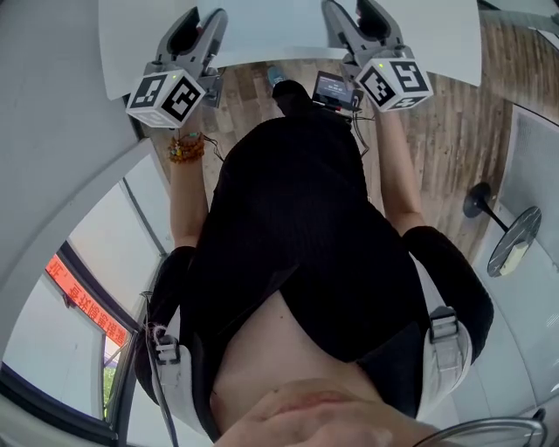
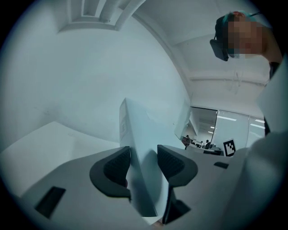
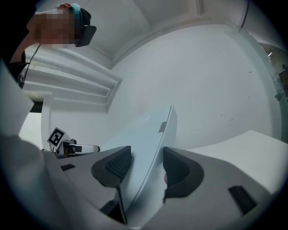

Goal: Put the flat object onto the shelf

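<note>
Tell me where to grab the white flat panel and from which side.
Take the white flat panel by its near edge, one gripper toward each end, coming from the person's side. It is thin and wide, so jaws can straddle the edge and press both faces; two spaced grips likely stop it tipping. The left gripper and right gripper hold it so.

Wood-plank floor [image 1: 454, 122] meets a pale wall [image 1: 52, 105] and a window [image 1: 109, 240].

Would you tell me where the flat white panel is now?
The flat white panel is at the top of the head view, held before the person, clamped by the left gripper and the right gripper.
</note>
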### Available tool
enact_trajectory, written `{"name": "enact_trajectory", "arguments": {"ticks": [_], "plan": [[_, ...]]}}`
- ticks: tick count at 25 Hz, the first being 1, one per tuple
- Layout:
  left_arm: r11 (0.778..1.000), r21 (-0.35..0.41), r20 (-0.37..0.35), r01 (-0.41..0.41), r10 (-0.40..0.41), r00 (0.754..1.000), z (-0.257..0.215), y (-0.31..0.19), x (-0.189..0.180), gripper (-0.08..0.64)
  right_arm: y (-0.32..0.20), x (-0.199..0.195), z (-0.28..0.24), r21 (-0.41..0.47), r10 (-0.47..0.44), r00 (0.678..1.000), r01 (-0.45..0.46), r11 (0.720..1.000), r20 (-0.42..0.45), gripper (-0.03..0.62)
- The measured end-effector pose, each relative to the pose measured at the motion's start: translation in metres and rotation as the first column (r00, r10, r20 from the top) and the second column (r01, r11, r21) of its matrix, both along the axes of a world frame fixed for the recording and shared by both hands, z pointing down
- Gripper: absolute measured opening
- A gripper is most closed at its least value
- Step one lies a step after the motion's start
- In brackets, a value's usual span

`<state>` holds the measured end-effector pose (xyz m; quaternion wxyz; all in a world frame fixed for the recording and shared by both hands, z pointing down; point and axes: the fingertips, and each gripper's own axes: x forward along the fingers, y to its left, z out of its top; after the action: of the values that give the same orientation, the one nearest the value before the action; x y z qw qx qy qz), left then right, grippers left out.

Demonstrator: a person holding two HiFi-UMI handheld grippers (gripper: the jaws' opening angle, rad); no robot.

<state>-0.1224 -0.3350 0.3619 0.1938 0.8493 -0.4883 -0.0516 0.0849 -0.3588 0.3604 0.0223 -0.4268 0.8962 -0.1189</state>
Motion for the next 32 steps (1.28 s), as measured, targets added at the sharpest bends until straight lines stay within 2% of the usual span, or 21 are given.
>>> {"name": "enact_trajectory", "arguments": {"ticks": [5, 12, 21, 32], "plan": [[0.996, -0.089, 0.025, 0.013, -0.011, 1.0, 0.041, -0.004, 0.007, 0.198, -0.009, 0.005, 0.049, -0.123, -0.013, 1.0, 0.011, 0.992, -0.021, 0.219], [0.98, -0.197, 0.027, 0.009, -0.003, 1.0, 0.091, -0.005, 0.016, 0.198, -0.01, 0.014, 0.102, -0.256, -0.027, 0.999, 0.015, 0.966, -0.045, 0.219], [0.957, -0.291, 0.045, -0.006, 0.02, 0.999, 0.14, -0.018, 0.027, 0.198, -0.026, 0.022, 0.15, -0.347, -0.076, 0.992, 0.037, 0.937, -0.1, 0.219], [0.935, -0.354, 0.059, -0.013, 0.036, 0.998, 0.169, -0.041, 0.03, 0.198, -0.055, 0.024, 0.182, -0.416, -0.119, 0.986, 0.059, 0.908, -0.12, 0.219]]}}
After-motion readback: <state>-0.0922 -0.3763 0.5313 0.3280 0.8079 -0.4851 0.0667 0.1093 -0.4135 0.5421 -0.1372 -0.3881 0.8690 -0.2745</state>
